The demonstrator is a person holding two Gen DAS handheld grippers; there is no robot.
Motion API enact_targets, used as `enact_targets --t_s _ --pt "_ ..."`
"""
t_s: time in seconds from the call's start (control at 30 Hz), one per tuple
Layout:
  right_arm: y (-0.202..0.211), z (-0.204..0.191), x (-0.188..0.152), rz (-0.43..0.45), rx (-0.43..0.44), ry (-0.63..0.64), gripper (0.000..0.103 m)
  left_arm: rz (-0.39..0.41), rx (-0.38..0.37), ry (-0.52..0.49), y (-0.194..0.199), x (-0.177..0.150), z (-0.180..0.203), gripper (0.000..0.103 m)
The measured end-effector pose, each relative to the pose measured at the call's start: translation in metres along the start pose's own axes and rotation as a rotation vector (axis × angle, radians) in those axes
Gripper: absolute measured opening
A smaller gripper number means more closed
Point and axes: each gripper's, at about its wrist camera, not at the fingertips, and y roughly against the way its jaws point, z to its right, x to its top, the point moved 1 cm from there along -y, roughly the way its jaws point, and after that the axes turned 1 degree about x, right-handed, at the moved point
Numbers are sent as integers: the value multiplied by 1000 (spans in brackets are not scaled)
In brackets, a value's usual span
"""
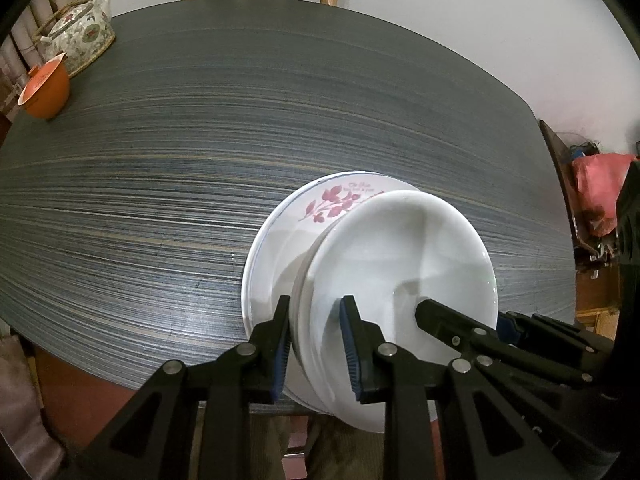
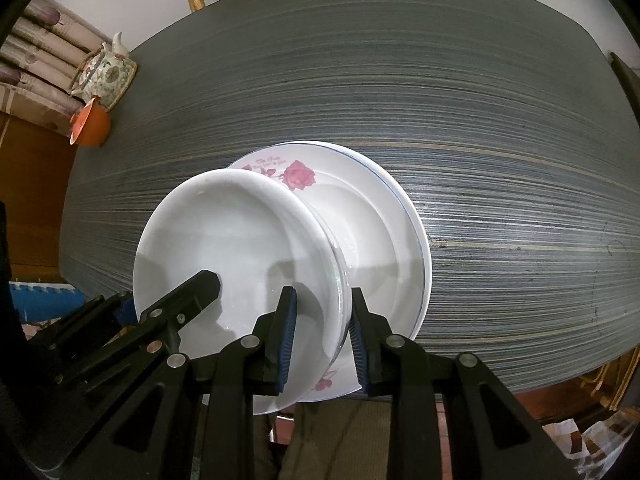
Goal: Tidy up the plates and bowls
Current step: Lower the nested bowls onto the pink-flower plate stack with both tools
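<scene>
Striped table (image 1: 160, 200) bears flowered plates (image 1: 320, 204) (stacked); both tools pinch white bowls (image 1: 400, 248).

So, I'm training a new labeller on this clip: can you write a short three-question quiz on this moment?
1. True or false: both grippers grip the rim of the white bowl.
2. What does the bowl sit above? A) floral plate B) teapot C) orange cup
3. Which two things stand at the table's far left corner?

Key:
1. True: left gripper and right gripper clamp opposite sides.
2. A, the floral plate.
3. The floral teapot and the orange cup on the grey table.
</scene>
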Motion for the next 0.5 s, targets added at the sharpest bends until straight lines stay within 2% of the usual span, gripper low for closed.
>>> enact_targets --t_s 0.5 --pt "4 3 -12 60 11 -12 27 76 -4 -4 6 -19 0 24"
